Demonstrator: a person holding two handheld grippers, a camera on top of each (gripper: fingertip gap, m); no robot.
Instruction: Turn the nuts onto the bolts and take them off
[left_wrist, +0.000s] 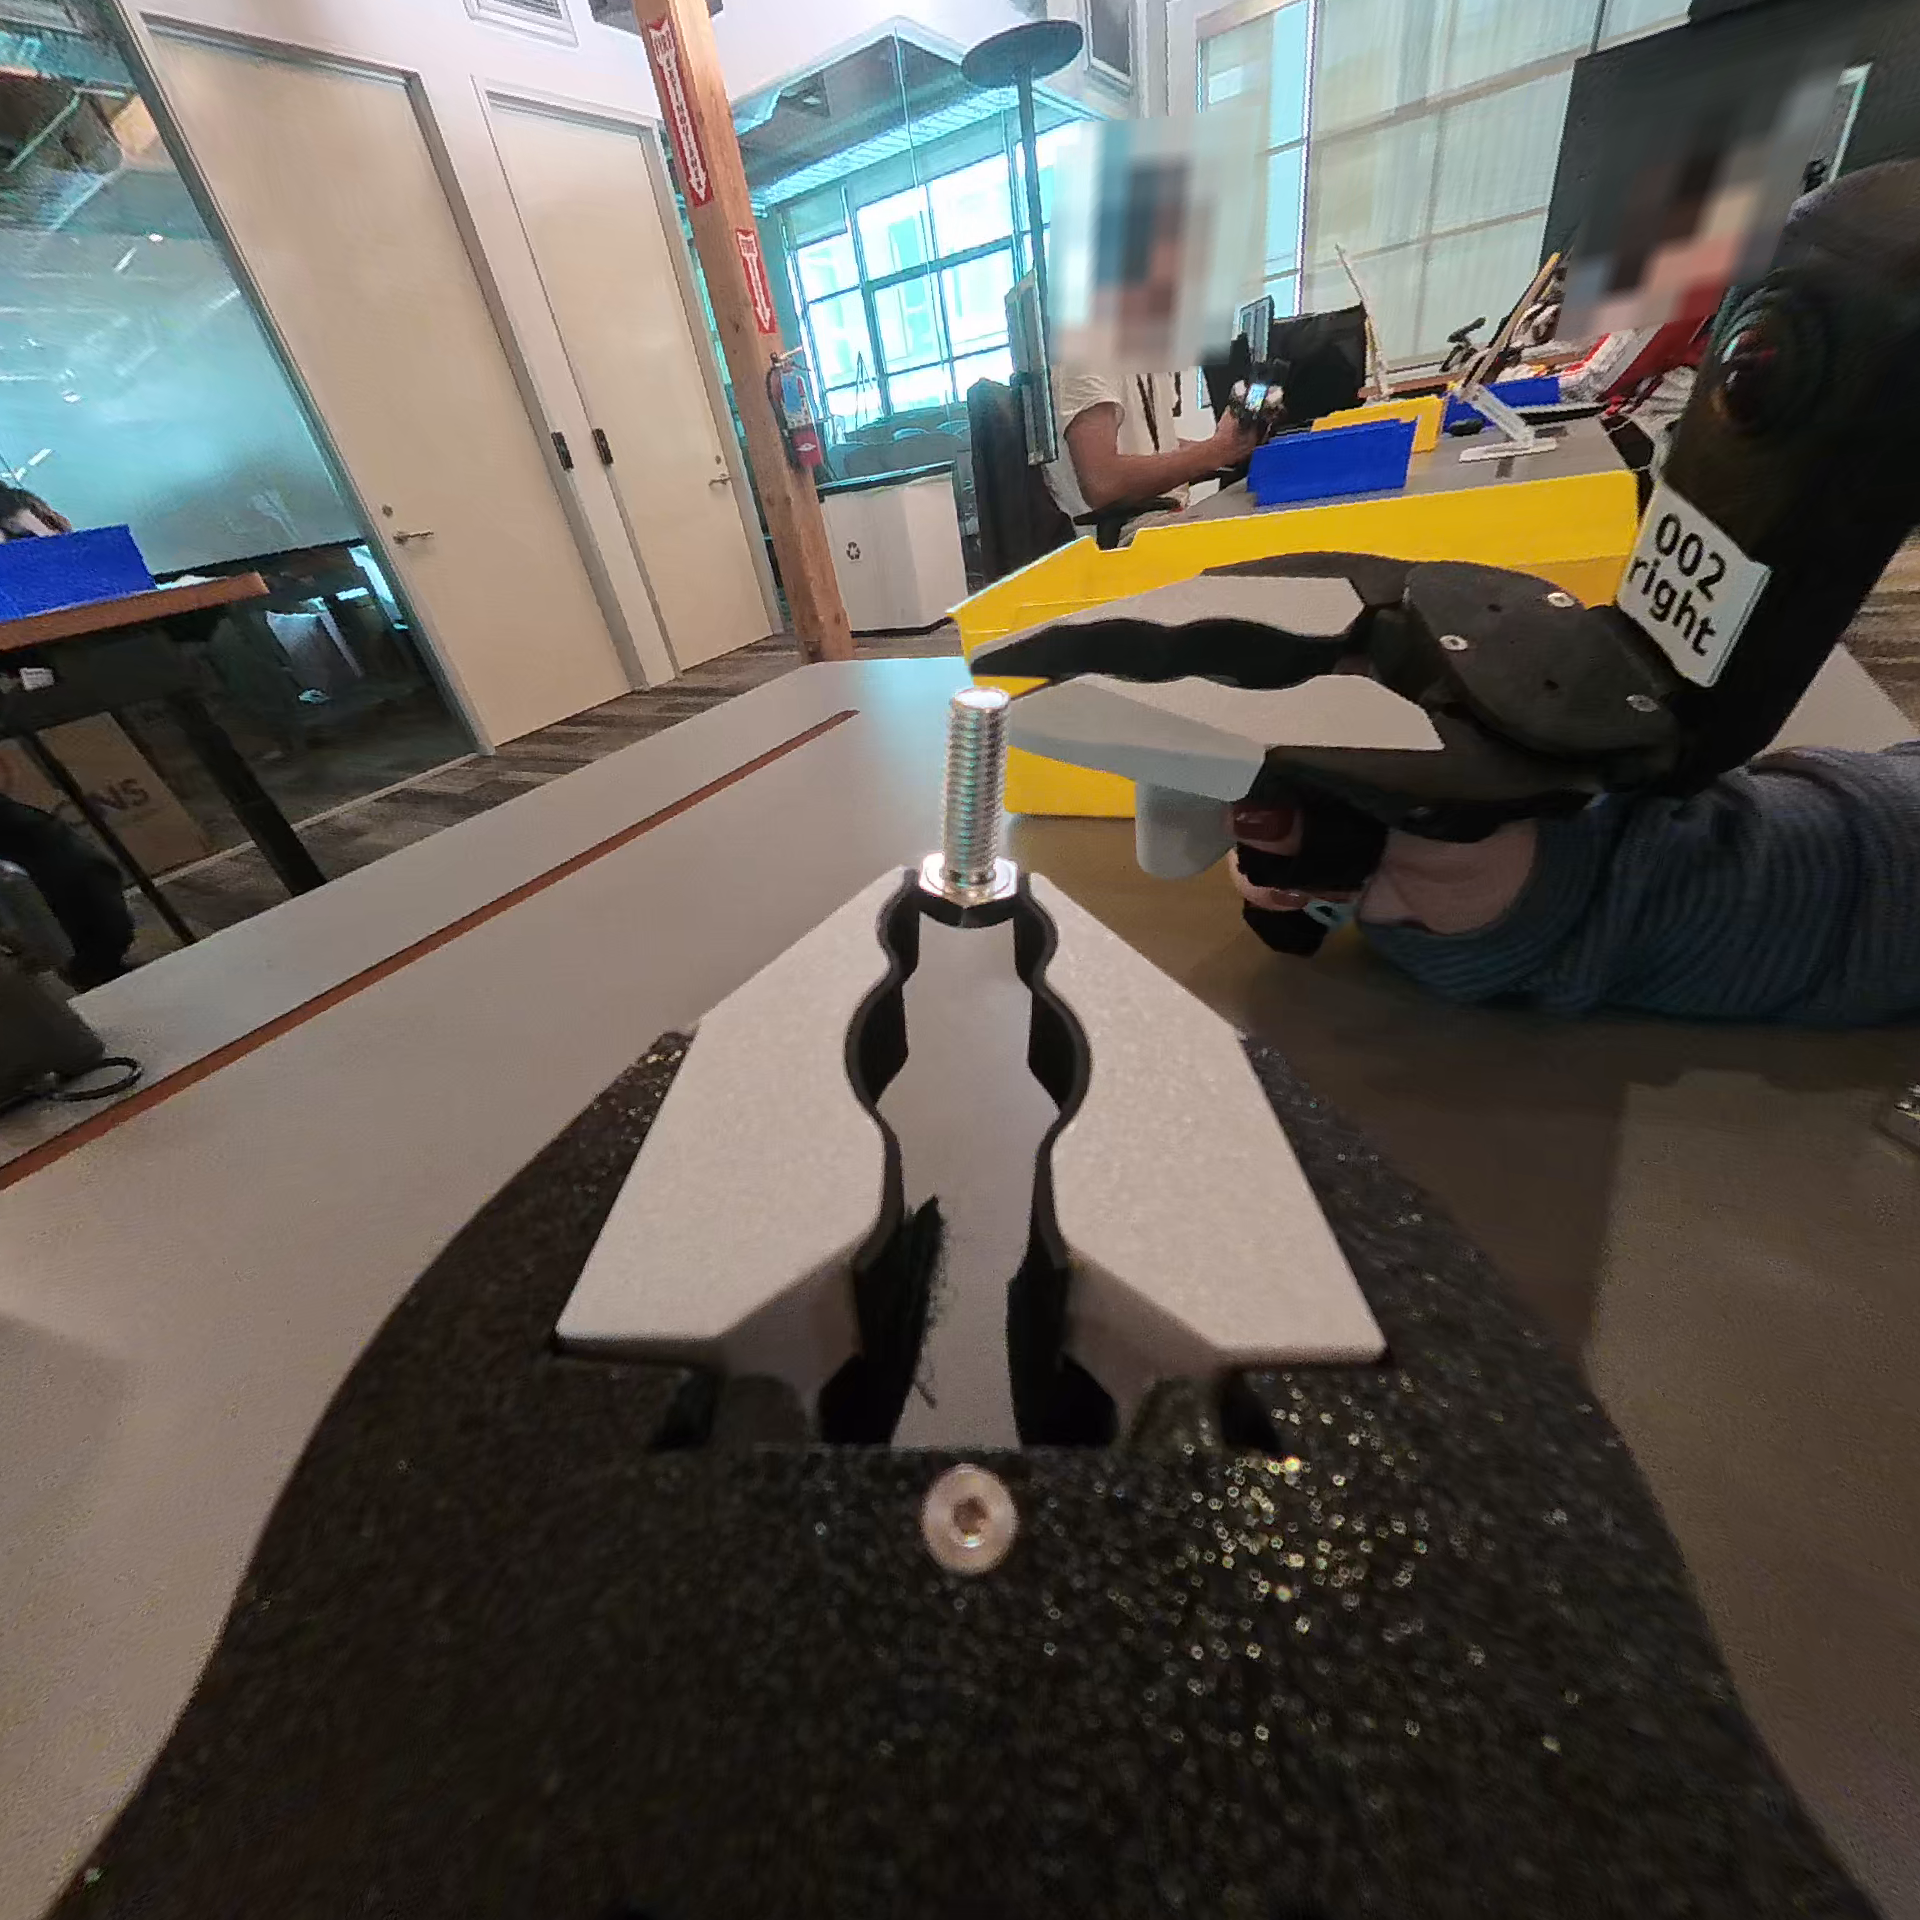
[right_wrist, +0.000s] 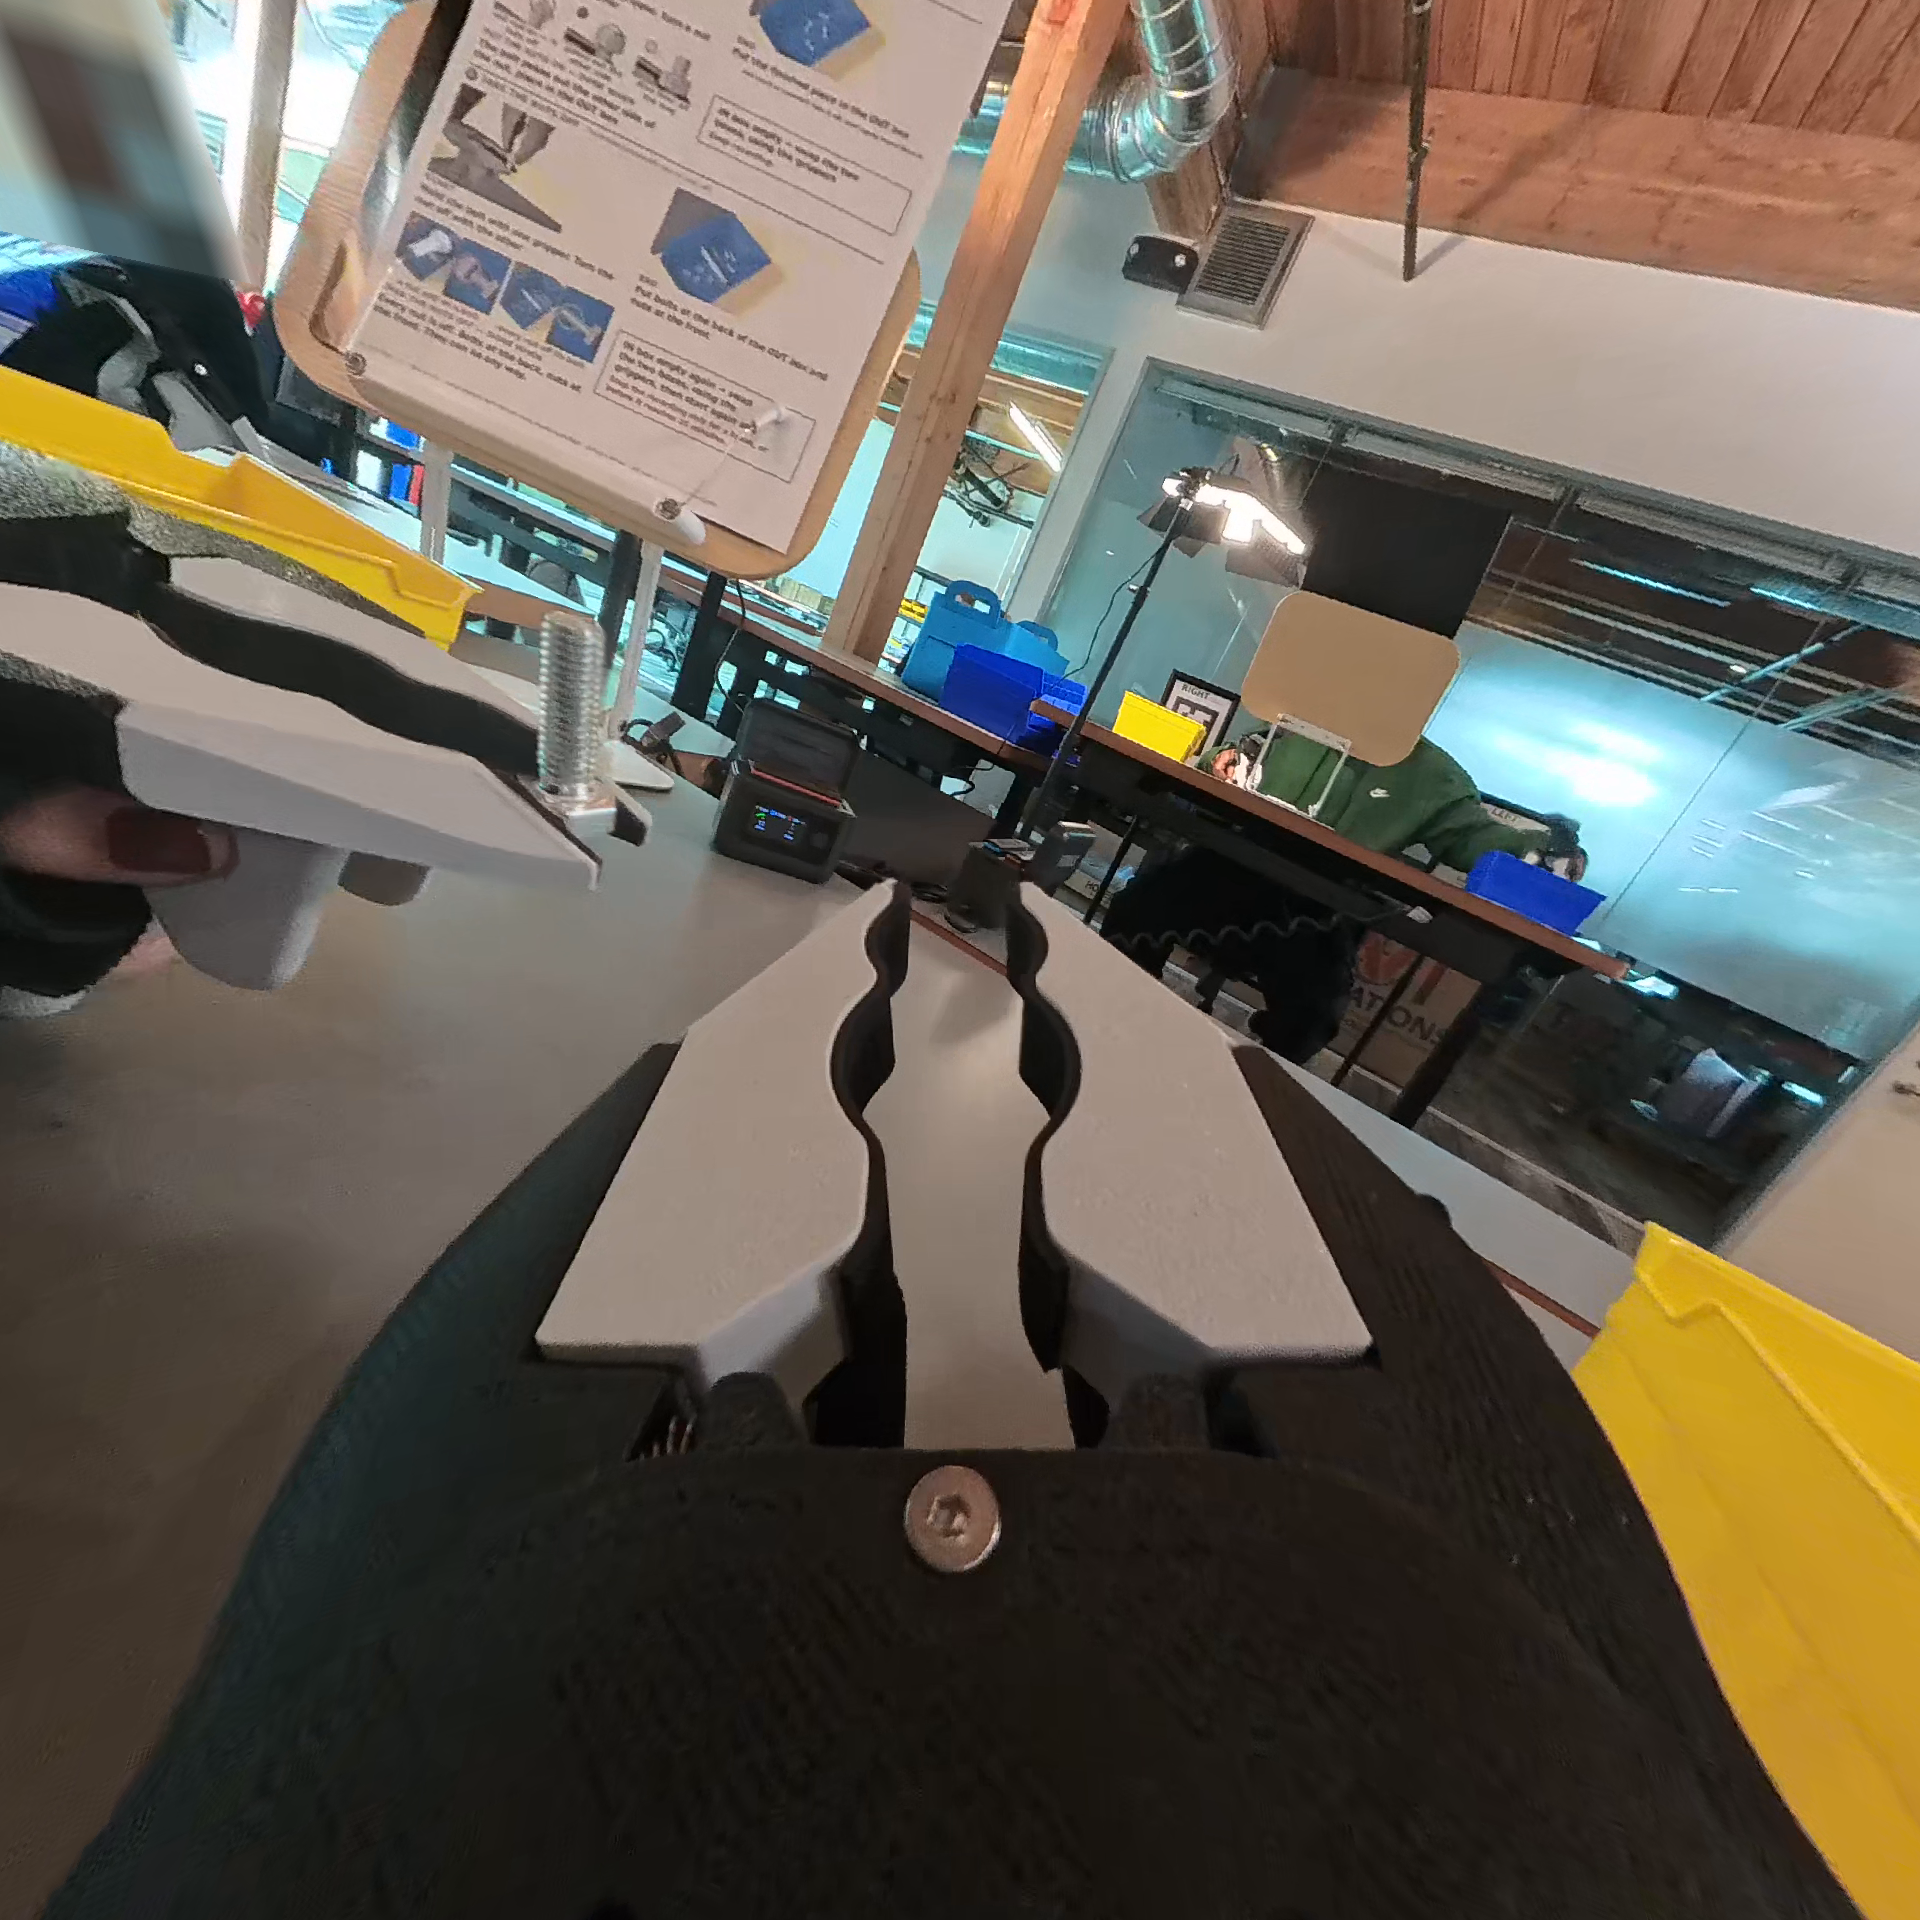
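Note:
A silver bolt (left_wrist: 975, 790) stands upright with its thread pointing up. My left gripper (left_wrist: 971, 906) is shut on its hex head, just above the grey table (left_wrist: 436, 997). My right gripper (left_wrist: 1003, 675) comes in from the right, level with the bolt's top end and close beside it. In the right wrist view my right gripper (right_wrist: 956, 904) has its jaws a little apart with nothing between them. That view also shows the bolt (right_wrist: 569, 707) and the left gripper (right_wrist: 597, 826) at the left. I see no nut.
A yellow bin (left_wrist: 1351, 540) sits behind the right gripper, and another yellow bin (right_wrist: 1766, 1507) is at the right. An instruction board (right_wrist: 644, 260) stands at the back of the table. A small black device (right_wrist: 784, 821) lies beyond the bolt. Left tips to right tips: about 7 cm.

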